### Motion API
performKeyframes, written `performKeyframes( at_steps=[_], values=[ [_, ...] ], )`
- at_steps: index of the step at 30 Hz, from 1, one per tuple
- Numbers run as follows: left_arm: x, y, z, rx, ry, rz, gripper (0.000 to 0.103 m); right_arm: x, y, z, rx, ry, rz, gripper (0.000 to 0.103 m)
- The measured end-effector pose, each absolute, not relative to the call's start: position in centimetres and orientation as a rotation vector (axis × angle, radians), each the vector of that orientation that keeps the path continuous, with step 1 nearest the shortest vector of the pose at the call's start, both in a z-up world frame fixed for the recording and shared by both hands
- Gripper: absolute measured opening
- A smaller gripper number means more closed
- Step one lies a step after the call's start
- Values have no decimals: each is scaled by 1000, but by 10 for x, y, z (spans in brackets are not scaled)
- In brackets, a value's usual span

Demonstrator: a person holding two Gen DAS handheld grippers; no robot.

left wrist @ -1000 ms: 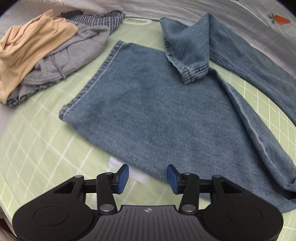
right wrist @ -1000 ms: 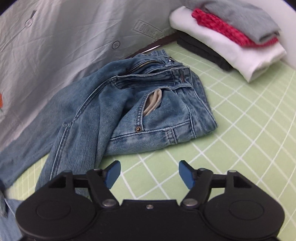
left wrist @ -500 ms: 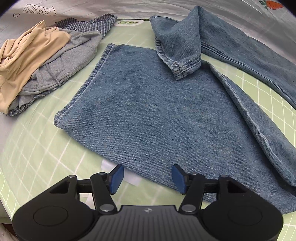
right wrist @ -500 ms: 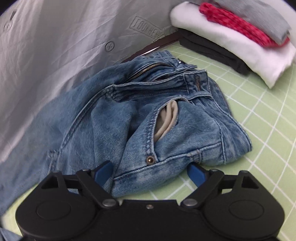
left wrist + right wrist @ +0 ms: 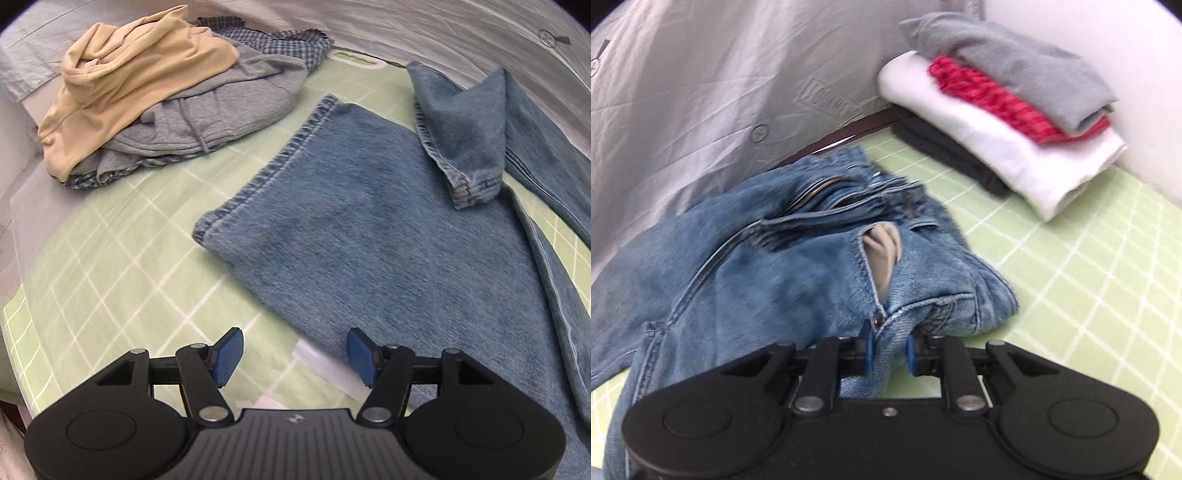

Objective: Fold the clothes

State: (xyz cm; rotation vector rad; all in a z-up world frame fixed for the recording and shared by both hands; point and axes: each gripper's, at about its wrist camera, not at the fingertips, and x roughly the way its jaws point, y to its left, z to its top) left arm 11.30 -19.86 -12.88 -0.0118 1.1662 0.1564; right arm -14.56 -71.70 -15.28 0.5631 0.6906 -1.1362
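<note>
A pair of blue jeans lies on a green checked mat. In the left wrist view one flat leg [image 5: 369,229] spreads across the middle, and the other leg's hem [image 5: 469,147] is folded over it at the far right. My left gripper [image 5: 295,352] hovers open at the near edge of that leg, nothing between its blue pads. In the right wrist view the waist end of the jeans [image 5: 798,266] is bunched, with a beige pocket lining [image 5: 882,254] showing. My right gripper [image 5: 889,352] is shut on the waistband edge by the pocket rivet.
A loose heap of beige, grey and checked clothes [image 5: 155,96] sits at the far left of the mat [image 5: 96,258]. A folded stack of grey, red, white and black garments [image 5: 1004,110] rests at the far right. Grey sheeting [image 5: 720,74] rises behind the mat.
My right gripper moved forward onto the waist end and closed on the waistband. My left gripper shifted left along the leg's near edge and opened wider.
</note>
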Motion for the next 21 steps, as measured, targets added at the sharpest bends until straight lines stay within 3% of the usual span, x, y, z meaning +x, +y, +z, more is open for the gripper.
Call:
performKeyframes(
  at_steps=[5, 9, 10, 14, 21],
  values=[
    [123, -179, -136, -99, 1145, 190, 73, -192, -714, -146, 466, 732, -1233, 17],
    [128, -179, -137, -102, 1100, 201, 71, -200, -706, -141, 457, 732, -1243, 17],
    [129, -179, -137, -108, 1084, 197, 68, -201, -705, -140, 463, 725, -1246, 17],
    [135, -181, -135, -130, 1048, 166, 3, -200, -705, -132, 443, 705, -1235, 17],
    [119, -173, -127, -112, 1019, 156, 1, -218, -693, -118, 418, 672, -1217, 16]
  ],
)
